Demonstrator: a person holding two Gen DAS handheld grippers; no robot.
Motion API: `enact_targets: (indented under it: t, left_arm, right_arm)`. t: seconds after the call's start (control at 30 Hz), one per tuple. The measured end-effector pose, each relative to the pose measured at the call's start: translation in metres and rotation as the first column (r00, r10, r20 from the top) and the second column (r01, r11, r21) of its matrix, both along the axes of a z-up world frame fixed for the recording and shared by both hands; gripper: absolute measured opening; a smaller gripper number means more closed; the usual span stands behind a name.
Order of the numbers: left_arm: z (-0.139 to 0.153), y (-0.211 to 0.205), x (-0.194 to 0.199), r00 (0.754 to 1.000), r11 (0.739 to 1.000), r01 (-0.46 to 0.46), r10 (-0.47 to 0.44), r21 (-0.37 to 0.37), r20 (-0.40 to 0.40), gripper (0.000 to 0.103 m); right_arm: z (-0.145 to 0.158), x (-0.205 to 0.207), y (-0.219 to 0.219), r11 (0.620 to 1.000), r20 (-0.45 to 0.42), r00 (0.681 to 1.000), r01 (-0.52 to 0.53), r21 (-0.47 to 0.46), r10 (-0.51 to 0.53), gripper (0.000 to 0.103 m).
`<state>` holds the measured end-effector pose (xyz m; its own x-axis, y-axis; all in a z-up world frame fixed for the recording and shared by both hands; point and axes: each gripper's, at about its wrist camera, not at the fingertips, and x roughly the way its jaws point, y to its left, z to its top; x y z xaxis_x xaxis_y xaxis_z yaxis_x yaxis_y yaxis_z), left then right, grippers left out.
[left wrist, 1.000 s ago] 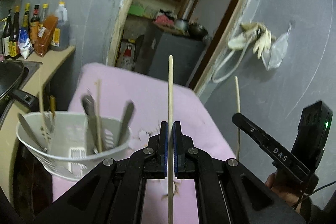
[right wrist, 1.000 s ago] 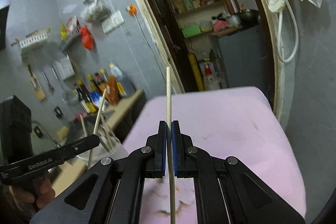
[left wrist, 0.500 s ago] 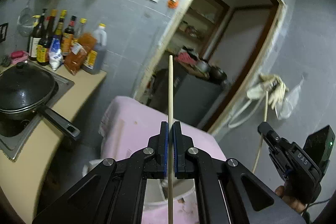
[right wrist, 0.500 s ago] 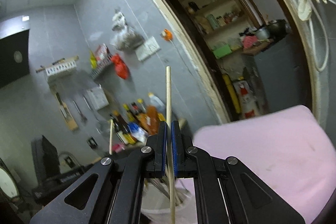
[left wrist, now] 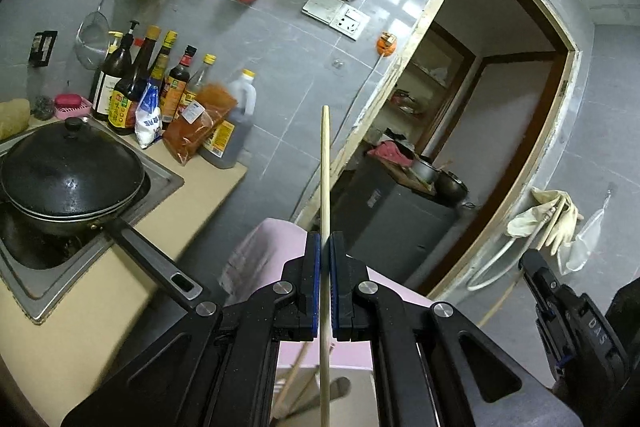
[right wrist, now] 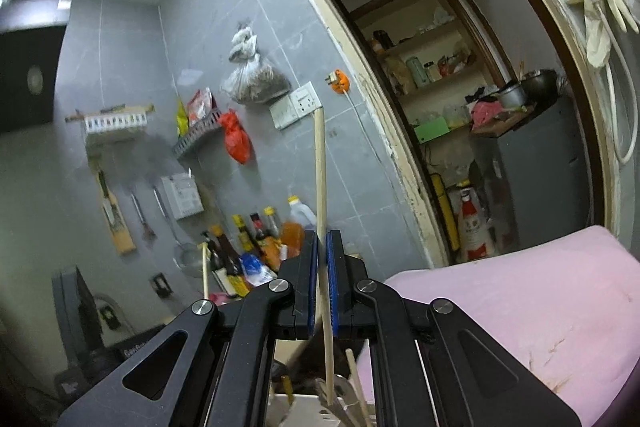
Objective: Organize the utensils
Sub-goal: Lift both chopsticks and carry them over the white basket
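- Grey-tiled kitchen wall (left wrist: 280, 39) fills the background, a doorway (left wrist: 492, 115) cut into it, and a row of sauce bottles (left wrist: 160, 83) stands on the tan worktop (left wrist: 100, 287) against that wall.
- A lidded black wok (left wrist: 68, 171) sits on the worktop just in front of the bottles.
- Left gripper (left wrist: 325, 283): jaws pressed together on a pale wooden chopstick (left wrist: 325, 187), which runs straight up between the blue pads and sticks out both above and below them.
- Right gripper (right wrist: 322, 283): jaws likewise pinching a second chopstick (right wrist: 320, 179), upright, its lower end slanting down past the pads.
- In the left view the right gripper shows at the edge, on the doorway's far side from the bottles.
- Compared with a second ago, both views have swung up: the white utensil basket beside the left jaws then has dropped almost out of view, and the wok and wall have come in.
- Basket (right wrist: 304, 407) shows only at the bottom of the right view, below the jaws, holding metal utensils (right wrist: 332, 399) and more wooden sticks.
- A pink cloth (right wrist: 520, 307) lies on the doorway side of the basket.
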<state>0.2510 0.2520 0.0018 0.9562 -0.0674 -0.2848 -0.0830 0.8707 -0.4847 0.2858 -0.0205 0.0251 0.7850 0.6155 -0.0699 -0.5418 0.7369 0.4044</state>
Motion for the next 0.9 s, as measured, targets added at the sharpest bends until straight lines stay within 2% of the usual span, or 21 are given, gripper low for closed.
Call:
enact_targets:
  t: [0.4, 0.9]
  left_arm:
    - [-0.023, 0.000, 0.008, 1.000, 0.999, 0.021, -0.021, -0.026, -0.004, 0.002]
    - [-0.041, -0.021, -0.002, 1.000, 0.995, -0.001, 0.000, 0.104, 0.008, 0.002]
  right_arm:
    - [-0.023, -0.012, 0.014, 0.990, 0.007, 1.000, 0.031, -0.135, -0.030, 0.003]
    - [-0.048, -0.014, 0.015, 0.981, -0.065, 0.997, 0.022, -0.193, -0.036, 0.003]
